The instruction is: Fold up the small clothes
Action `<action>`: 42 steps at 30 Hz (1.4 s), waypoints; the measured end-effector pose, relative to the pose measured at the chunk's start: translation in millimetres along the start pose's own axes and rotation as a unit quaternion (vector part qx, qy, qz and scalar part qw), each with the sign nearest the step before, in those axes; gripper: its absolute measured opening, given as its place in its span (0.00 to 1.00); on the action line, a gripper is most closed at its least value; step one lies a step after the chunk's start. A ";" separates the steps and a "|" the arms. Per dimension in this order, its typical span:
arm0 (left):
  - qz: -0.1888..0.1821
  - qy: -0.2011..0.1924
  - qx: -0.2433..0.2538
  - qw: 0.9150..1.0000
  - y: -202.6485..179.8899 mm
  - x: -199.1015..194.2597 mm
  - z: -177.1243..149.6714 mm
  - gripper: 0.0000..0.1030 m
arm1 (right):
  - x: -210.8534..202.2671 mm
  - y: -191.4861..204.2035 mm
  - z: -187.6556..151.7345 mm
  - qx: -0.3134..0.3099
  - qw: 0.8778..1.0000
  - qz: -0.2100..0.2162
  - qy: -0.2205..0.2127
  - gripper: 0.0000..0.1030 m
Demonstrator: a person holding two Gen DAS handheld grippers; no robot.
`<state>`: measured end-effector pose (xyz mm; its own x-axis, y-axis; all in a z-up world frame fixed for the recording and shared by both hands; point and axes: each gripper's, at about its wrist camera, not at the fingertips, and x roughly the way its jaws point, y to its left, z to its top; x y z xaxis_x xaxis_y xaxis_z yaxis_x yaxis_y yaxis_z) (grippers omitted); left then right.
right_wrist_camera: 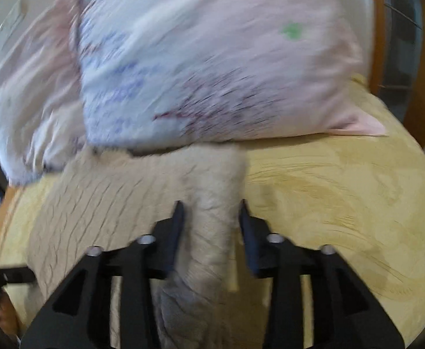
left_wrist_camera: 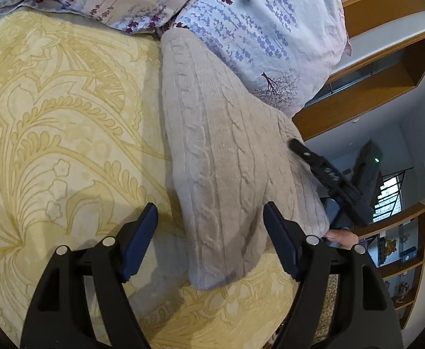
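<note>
A beige cable-knit sweater lies folded lengthwise on the yellow patterned bedspread, its far end against the floral bedding. My left gripper hovers open over the sweater's near end, one finger above the bedspread and the other above the knit. In the blurred right wrist view, my right gripper stands open astride a raised fold of the sweater, and the pads do not look pressed on it. The right gripper's black fingertip shows at the sweater's right edge in the left wrist view.
Floral pillows and a duvet are piled at the head of the bed, touching the sweater's far end. A person's fingers grip the right tool. Wooden shelves and a window lie beyond the bed's right edge.
</note>
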<state>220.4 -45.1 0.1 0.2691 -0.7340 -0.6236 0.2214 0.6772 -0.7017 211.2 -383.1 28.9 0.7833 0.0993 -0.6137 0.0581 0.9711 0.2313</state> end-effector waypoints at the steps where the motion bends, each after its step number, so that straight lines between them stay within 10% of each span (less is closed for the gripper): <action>1: 0.001 -0.001 -0.001 1.000 0.8 -1.2 -0.6 0.72 | -9.7 -8.6 -1.2 0.020 1.000 0.013 -0.001 0.49; 8: -0.003 -0.006 -0.003 1.000 2.3 -10.2 -8.9 0.71 | -63.2 -39.5 -45.8 0.091 0.986 0.137 0.026 0.49; 15: -0.002 -0.006 0.002 1.000 0.0 -15.8 -23.2 0.66 | -83.4 -15.1 -73.5 0.052 0.986 0.155 0.033 0.49; 18: 0.004 -0.003 0.002 1.000 0.0 -14.1 -28.6 0.57 | -78.3 -5.7 -79.2 0.031 0.988 0.145 0.037 0.47; 21: 0.000 0.000 0.003 1.000 0.9 -9.9 -31.0 0.35 | -71.3 -0.7 -82.6 0.019 0.991 0.125 0.036 0.15; 25: -0.012 0.000 0.017 1.000 -1.2 -13.2 -34.2 0.16 | -95.6 -1.2 -76.8 0.014 0.994 0.108 -0.021 0.09; 39: -0.022 0.006 -0.005 1.000 11.0 -6.2 -47.2 0.19 | -59.9 -24.6 -92.0 0.044 0.997 0.055 0.044 0.10; 42: -0.017 0.002 0.003 1.000 5.8 -13.0 -44.4 0.30 | -66.8 -30.4 -88.7 0.059 0.994 0.077 0.053 0.24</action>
<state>176.6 -33.9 -11.3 0.2570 -0.7564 -0.6015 0.2352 0.6527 -0.7202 102.2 -400.0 -4.0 0.7191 0.2740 -0.6386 0.0192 0.9108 0.4125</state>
